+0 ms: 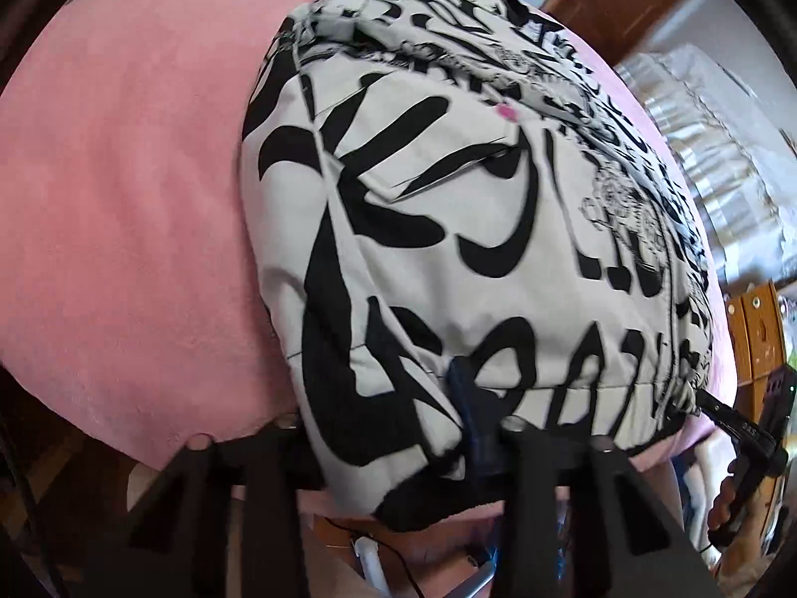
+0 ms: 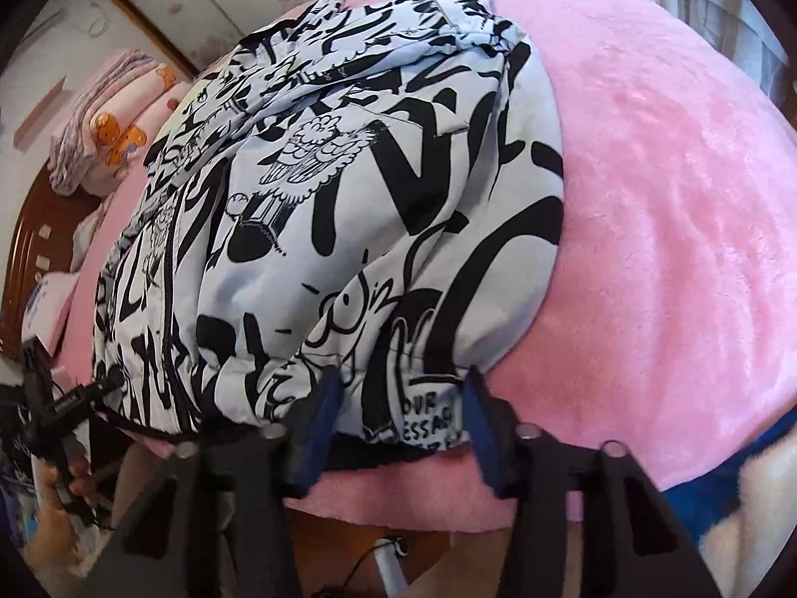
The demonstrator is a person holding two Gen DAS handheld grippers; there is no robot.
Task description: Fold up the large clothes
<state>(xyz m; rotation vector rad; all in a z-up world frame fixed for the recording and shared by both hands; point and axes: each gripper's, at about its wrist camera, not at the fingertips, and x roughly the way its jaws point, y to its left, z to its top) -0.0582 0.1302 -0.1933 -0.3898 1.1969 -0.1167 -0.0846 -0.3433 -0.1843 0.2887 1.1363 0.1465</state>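
Between each hand-held gripper's fingers, left [image 1: 398,428] and right [image 2: 398,428], lies the near hem of the white, black-graffiti-printed fabric jacket [image 2: 348,199] on the pink plush bed [image 2: 672,199], apparently pinched; lifting both evenly should keep the fold square.

left tool's [image 1: 398,428] near finger hidden — jacket [image 1: 448,249] hem covers it

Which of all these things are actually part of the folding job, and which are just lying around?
Part of the job:
- printed jacket
- left claw, gripping its hem
- right claw, gripping its hem
- pink blanket beneath it

Just lying about:
- folded bedding
- wooden door
- curtain
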